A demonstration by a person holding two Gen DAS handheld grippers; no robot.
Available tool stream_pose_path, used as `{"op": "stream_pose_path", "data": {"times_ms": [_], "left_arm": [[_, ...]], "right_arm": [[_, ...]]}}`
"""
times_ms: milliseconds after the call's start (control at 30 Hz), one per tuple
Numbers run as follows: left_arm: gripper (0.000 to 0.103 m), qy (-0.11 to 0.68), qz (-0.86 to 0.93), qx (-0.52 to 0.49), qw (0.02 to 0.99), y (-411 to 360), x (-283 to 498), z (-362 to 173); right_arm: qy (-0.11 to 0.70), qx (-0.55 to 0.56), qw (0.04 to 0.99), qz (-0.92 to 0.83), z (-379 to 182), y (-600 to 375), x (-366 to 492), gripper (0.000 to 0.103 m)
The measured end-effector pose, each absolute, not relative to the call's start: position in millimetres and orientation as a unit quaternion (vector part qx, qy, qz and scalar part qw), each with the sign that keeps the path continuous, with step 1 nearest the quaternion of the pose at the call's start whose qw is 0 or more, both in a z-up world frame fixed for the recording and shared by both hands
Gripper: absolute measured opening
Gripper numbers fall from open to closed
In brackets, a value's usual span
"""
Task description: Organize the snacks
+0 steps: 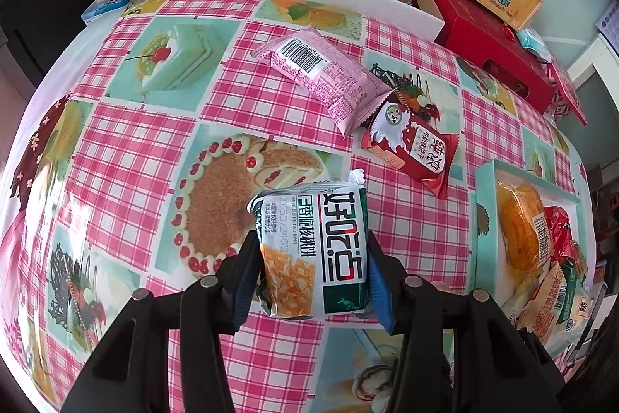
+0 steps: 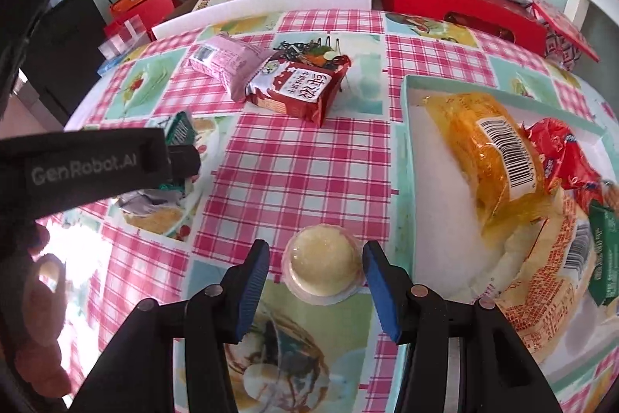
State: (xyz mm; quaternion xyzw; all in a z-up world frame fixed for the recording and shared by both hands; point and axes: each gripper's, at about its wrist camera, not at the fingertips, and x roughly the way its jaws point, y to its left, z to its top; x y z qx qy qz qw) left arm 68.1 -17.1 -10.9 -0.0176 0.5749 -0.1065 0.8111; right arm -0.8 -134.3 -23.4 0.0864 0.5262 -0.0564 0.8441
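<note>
Left gripper [image 1: 311,258]: clenched on the white-and-green foil biscuit packet [image 1: 311,250], held above the tablecloth.
Right gripper [image 2: 315,273]: released; a round pale jelly cup [image 2: 323,264] sits between the jaws, left pad clear.
Done: several snacks are gathered in the shallow teal-rimmed box [image 2: 410,149], right.
Left: the pink wrapped packet [image 2: 224,60] and red biscuit packet [image 2: 300,88], far.
</note>
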Motion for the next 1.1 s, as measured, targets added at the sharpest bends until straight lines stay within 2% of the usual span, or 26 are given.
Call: {"op": "stream_pose_path", "data": {"times_ms": [333, 400, 567, 600, 800, 1100], "left_arm": [[0.052, 0.577, -0.101, -0.021, 0.810, -14.5, 69.5, -12.1], [0.052, 0.577, -0.100, -0.021, 0.810, -15.0, 69.6, -12.1], [0.052, 0.576, -0.099, -0.022, 0.811, -15.7, 69.6, -12.0], [0.052, 0.576, -0.099, -0.022, 0.811, -15.9, 69.5, -12.0], [0.052, 0.576, -0.098, -0.022, 0.811, -15.7, 70.1, -10.6], [0.052, 0.559, -0.102, -0.026, 0.822, -15.3, 67.5, 3.7]], "right_arm": [[0.540, 0.030, 0.839, -0.063, -34.0, -122.7, 2.4, 0.053], [0.537, 0.021, 0.841, -0.064, -33.4, -121.8, 2.0, 0.045], [0.534, 0.023, 0.843, -0.065, -32.7, -123.2, 2.1, 0.044], [0.531, 0.023, 0.844, -0.067, -31.0, -123.7, 1.3, 0.040], [0.525, 0.034, 0.847, -0.072, -25.5, -128.6, -1.2, 0.040], [0.471, 0.049, 0.878, -0.074, 11.8, -132.0, -10.6, 0.041]]}}
